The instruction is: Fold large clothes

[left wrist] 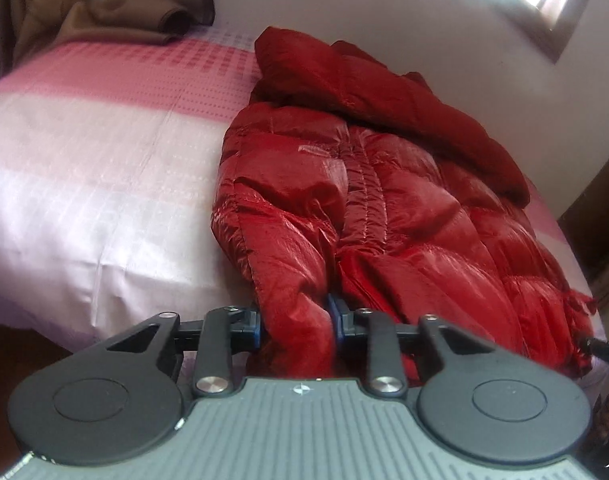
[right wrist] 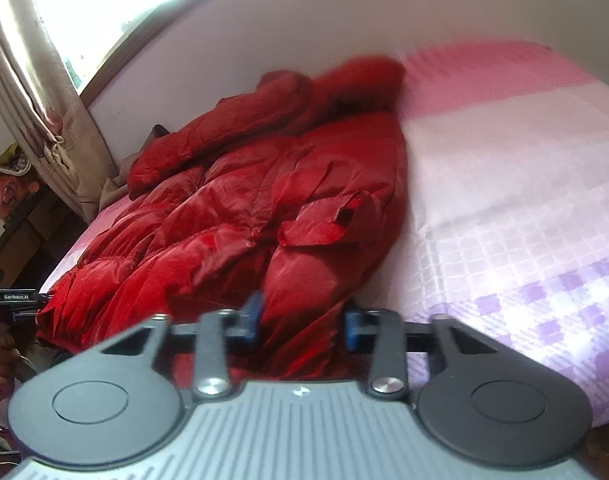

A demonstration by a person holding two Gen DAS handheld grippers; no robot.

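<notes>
The left gripper (left wrist: pixel 294 326) is pinching the near hem of a red puffer jacket (left wrist: pixel 384 208), its blue pads (left wrist: pixel 336 320) pressing folded fabric between them. The jacket is lying on a pink checked bedsheet (left wrist: pixel 104 160), stretching toward one o'clock. A brown blanket (left wrist: pixel 144 20) is resting at eleven o'clock.

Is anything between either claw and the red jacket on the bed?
Nothing visible. The left claw and right claw each already have the red jacket hem between their fingers, on the pink bedsheet.
</notes>
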